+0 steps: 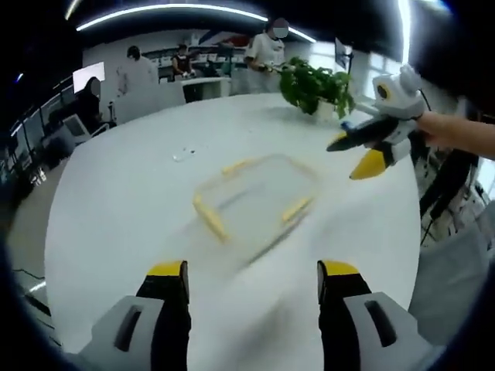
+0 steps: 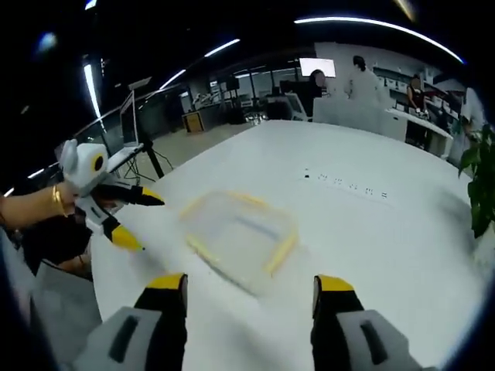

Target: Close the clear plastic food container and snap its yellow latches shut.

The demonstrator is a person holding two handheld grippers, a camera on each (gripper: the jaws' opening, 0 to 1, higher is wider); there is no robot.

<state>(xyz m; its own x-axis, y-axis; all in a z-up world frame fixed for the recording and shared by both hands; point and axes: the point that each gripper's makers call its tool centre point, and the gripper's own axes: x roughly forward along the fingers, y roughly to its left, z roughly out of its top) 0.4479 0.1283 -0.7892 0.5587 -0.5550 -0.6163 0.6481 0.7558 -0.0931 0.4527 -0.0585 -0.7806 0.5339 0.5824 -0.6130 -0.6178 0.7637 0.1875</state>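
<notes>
Our left tool (image 1: 253, 280) and right tool (image 2: 250, 287) are hovering with jaws apart over the white round counter (image 1: 116, 224). The clear rectangular plastic container (image 1: 255, 202) with yellow latches (image 1: 209, 217) is lying mid-counter, seemingly lidded, though blurred. We are aiming to press each latch squarely.

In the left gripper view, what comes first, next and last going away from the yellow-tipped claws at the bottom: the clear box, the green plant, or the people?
From the left gripper, whose jaws stand open:
1. The clear plastic food container with yellow latches, middle of the round white table.
2. The leafy green potted plant, at the table's far edge, toward the right.
3. The people standing beyond the table, at the back of the room.
</notes>
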